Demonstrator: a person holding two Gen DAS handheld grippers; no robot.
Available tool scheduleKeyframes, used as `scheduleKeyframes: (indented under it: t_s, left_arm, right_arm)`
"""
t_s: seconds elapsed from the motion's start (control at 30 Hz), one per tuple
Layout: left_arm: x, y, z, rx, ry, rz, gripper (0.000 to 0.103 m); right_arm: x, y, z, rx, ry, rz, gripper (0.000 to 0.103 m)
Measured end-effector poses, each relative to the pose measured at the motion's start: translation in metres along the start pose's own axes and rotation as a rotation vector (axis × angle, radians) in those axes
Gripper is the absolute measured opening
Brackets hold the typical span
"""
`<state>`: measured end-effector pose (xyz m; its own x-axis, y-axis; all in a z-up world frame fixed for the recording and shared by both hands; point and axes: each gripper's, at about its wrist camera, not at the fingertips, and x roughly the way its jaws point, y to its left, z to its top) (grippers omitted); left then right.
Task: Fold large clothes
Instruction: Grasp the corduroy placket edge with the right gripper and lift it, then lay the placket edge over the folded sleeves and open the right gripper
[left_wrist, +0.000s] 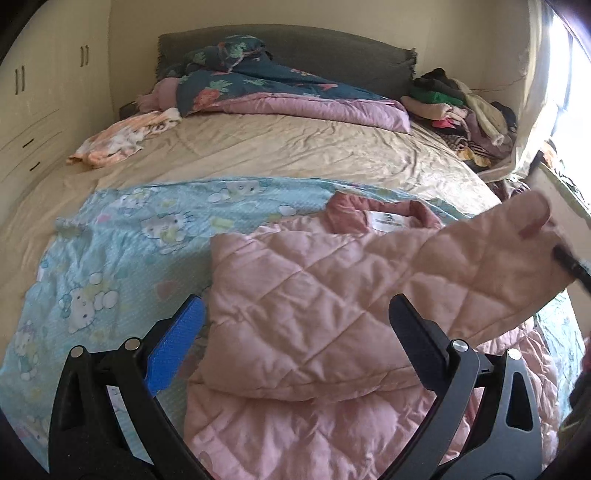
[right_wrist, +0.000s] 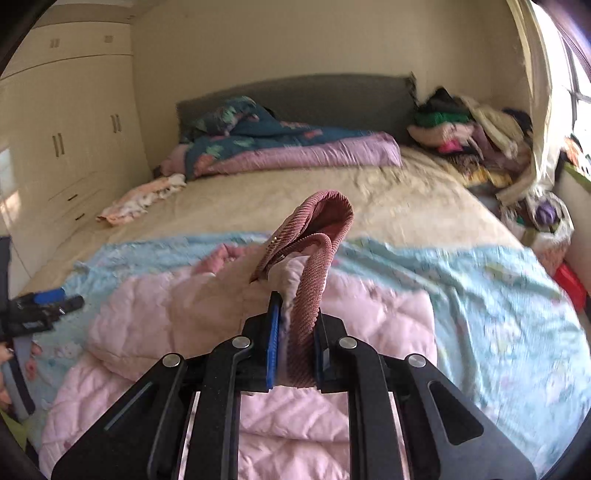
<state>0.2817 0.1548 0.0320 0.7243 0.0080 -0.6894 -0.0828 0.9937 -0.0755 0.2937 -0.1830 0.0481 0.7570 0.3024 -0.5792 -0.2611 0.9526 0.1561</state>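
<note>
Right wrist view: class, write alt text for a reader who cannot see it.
The right hand-held gripper is shut on the ribbed cuff of a pink quilted jacket, lifting it over a blue cartoon-print blanket on a bed.

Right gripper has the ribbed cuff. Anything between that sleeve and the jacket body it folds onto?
Nothing visible. The right gripper is shut on the dusty-pink ribbed cuff, and the sleeve hangs lifted over the pink quilted jacket. The left gripper is open, low at the jacket's near-left part, possibly under the sleeve's path.

The middle of the bed (left_wrist: 277, 147) is free; a quilt (left_wrist: 295, 96) blocks the far end, clothes (left_wrist: 461, 107) the far right.
</note>
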Motion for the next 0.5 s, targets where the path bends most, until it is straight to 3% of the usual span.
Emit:
scheduleKeyframes:
  t_s: [0.2,0.5]
  left_arm:
    - [0.014,-0.014,-0.001,0.032,0.024,-0.012,0.093]
    - [0.034,-0.036,-0.008,0.073,0.069,-0.038,0.093]
  right_arm:
    - [0.020,-0.010,-0.032,0.058,0.072,-0.022,0.013]
    - [0.033,-0.016,-0.053,0.115,0.141,-0.033,0.016]
